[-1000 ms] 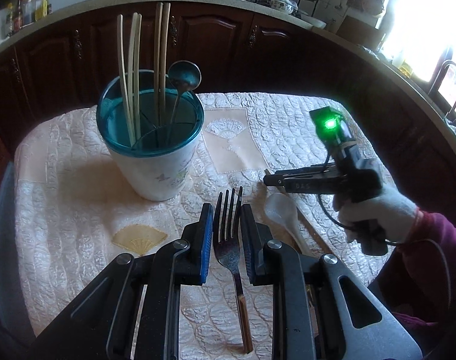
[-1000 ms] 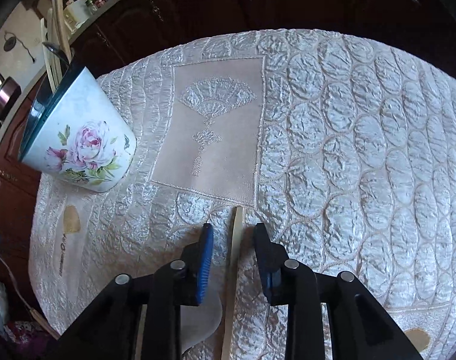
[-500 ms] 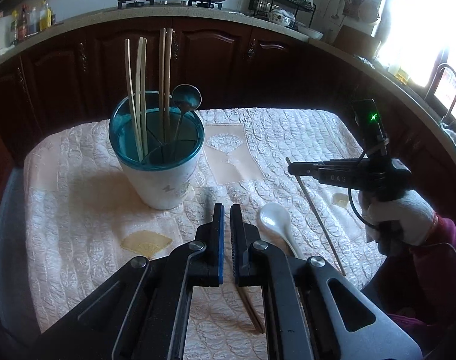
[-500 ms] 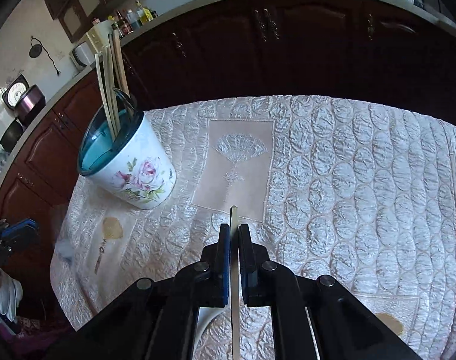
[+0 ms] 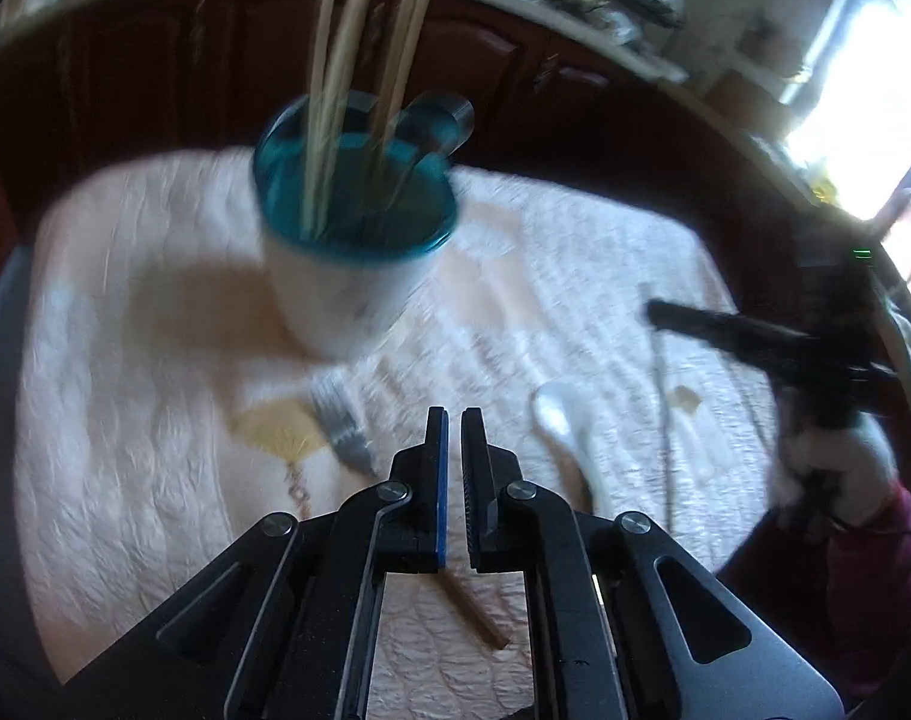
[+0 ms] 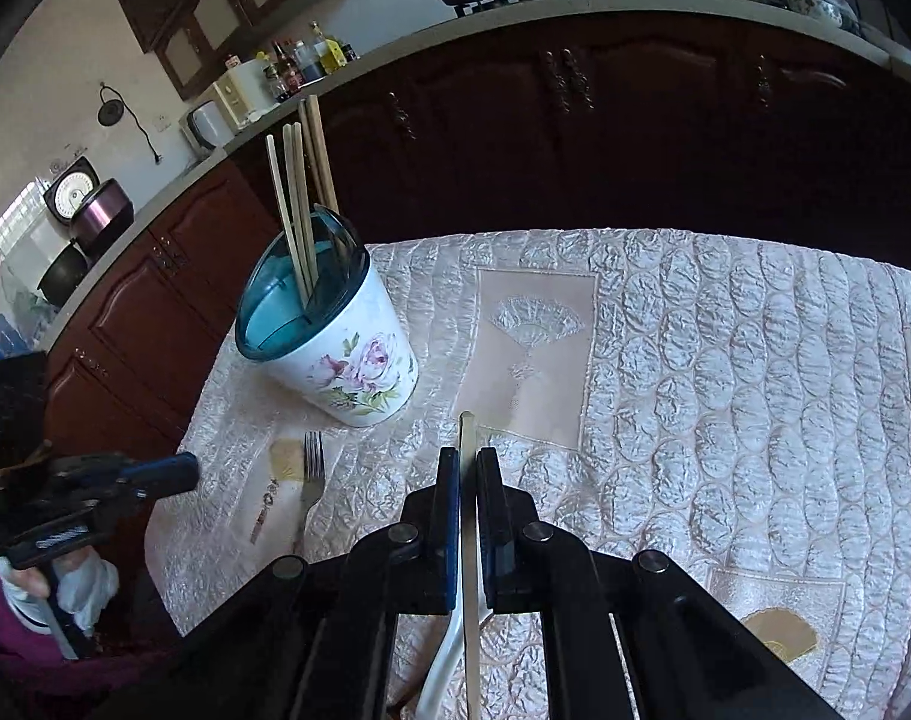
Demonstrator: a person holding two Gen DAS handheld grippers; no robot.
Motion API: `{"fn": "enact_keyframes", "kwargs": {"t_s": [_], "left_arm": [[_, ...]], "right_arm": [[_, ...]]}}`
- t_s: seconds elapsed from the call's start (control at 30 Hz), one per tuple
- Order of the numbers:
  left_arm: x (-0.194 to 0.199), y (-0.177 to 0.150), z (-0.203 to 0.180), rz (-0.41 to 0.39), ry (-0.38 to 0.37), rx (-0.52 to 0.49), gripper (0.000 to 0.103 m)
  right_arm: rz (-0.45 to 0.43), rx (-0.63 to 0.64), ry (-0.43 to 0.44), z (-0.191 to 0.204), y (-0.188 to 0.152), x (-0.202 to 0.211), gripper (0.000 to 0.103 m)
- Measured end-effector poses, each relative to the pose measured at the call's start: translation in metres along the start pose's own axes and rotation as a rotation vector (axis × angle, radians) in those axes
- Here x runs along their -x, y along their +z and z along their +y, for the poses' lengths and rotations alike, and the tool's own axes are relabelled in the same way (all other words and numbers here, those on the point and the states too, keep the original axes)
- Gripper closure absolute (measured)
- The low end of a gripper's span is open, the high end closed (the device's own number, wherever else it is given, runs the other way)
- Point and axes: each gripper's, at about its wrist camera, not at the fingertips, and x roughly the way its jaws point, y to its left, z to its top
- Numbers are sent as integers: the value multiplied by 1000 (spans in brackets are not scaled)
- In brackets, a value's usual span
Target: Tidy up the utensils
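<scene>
- The left gripper (image 5: 453, 420) has lost the fork (image 6: 312, 468) it held half a second ago; its jaws stand nearly together on nothing.
- The fork now lies flat on the tablecloth (image 6: 725, 372), just in front of the floral cup (image 6: 350, 354), tines toward it.
- The right gripper (image 6: 468, 462) stays clamped on a pale chopstick (image 6: 467, 438), raised higher above the cloth.
- More chopsticks (image 6: 299, 210) stand upright in the cup.
</scene>
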Motion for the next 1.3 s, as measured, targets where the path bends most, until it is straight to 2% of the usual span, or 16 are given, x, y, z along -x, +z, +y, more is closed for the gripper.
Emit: {"fn": "enact_keyframes", "kwargs": {"t_s": [0.1, 0.2, 0.33, 0.53, 0.63, 0.8, 0.87, 1.0, 1.13, 1.3], "left_arm": [[-30, -9, 16, 67, 45, 37, 92], [-54, -13, 27, 104, 80, 62, 92], [-75, -12, 39, 117, 123, 102, 90], [-102, -3, 41, 109, 131, 62, 91], [-109, 3, 35, 101, 114, 19, 91], [-121, 17, 34, 120, 43, 15, 91], [-125, 22, 33, 123, 41, -3, 89], [-127, 23, 32, 148, 27, 1, 80], [-109, 4, 28, 170, 8, -35, 70], [-98, -17, 19, 209, 85, -143, 69]], "right_arm": [[-2, -14, 10, 0, -2, -2, 98], [-2, -18, 12, 1, -3, -4, 98], [0, -19, 14, 1, -5, -2, 98], [0, -23, 20, 3, -7, -2, 98], [0, -19, 24, 6, -6, -4, 98], [3, -9, 33, 10, -2, -7, 98], [4, -12, 36, 10, -1, -9, 98], [4, -16, 42, 9, -1, -12, 98], [1, -24, 43, 6, 0, -11, 98], [-5, -31, 49, 3, -1, -11, 98]]}}
